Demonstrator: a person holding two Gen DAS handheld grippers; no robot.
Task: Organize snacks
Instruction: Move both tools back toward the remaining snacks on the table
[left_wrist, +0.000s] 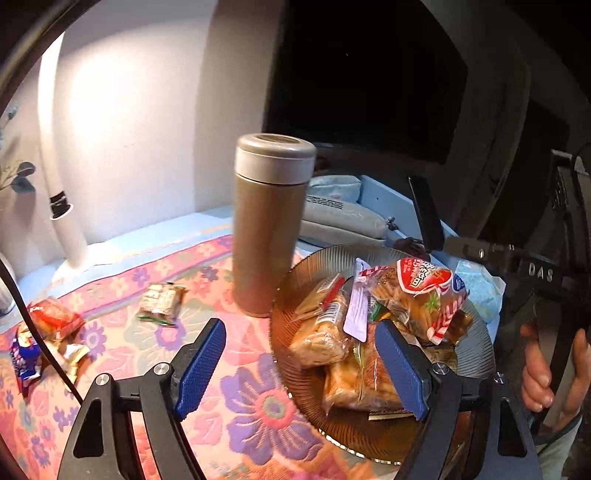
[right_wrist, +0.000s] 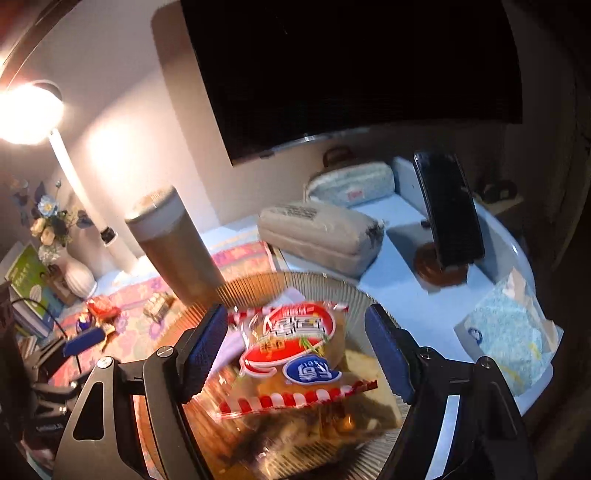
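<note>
Left gripper (left_wrist: 301, 369) stood wide open, empty, beside the ribbed glass plate (left_wrist: 476, 354) of wrapped snacks; right gripper (right_wrist: 297, 354) open, straddling the red-and-white snack packet (right_wrist: 291, 343) untouched. Loose packets (left_wrist: 160, 303) warranted central, gentle grasps.

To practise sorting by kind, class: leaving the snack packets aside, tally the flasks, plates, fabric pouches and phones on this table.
Flask: 1
Plate: 1
Fabric pouches: 2, one grey, one pale blue
Phone, on a stand: 1
Total: 5
</note>
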